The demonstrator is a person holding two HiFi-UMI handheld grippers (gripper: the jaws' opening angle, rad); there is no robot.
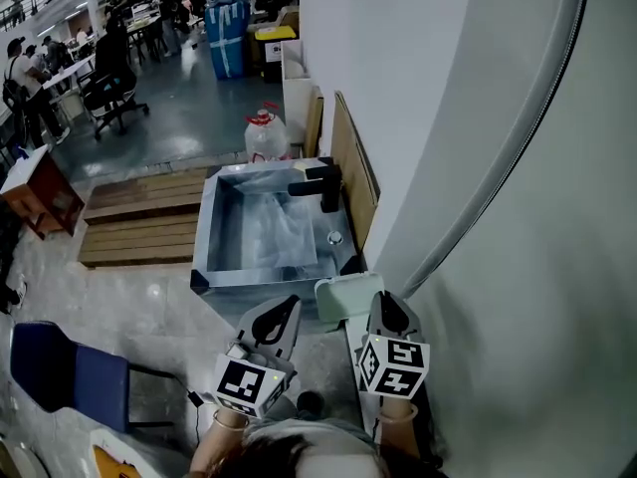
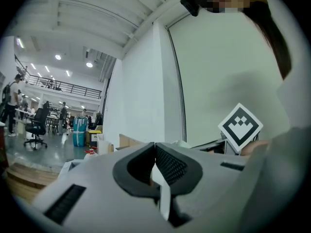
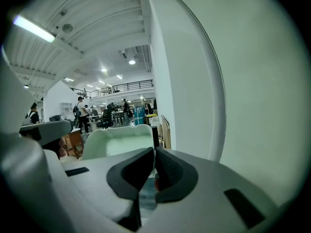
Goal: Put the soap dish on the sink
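Soap dish (image 1: 346,298) just beyond right gripper (image 1: 384,305)

Left tongs (image 1: 288,309) closed, right tongs (image 1: 385,303) clamped

Left gripper (image 1: 290,304) & right gripper (image 1: 384,298): grey shells, black ribbed pads (image 2: 171,165), b&w marker cubes (image 1: 249,385).
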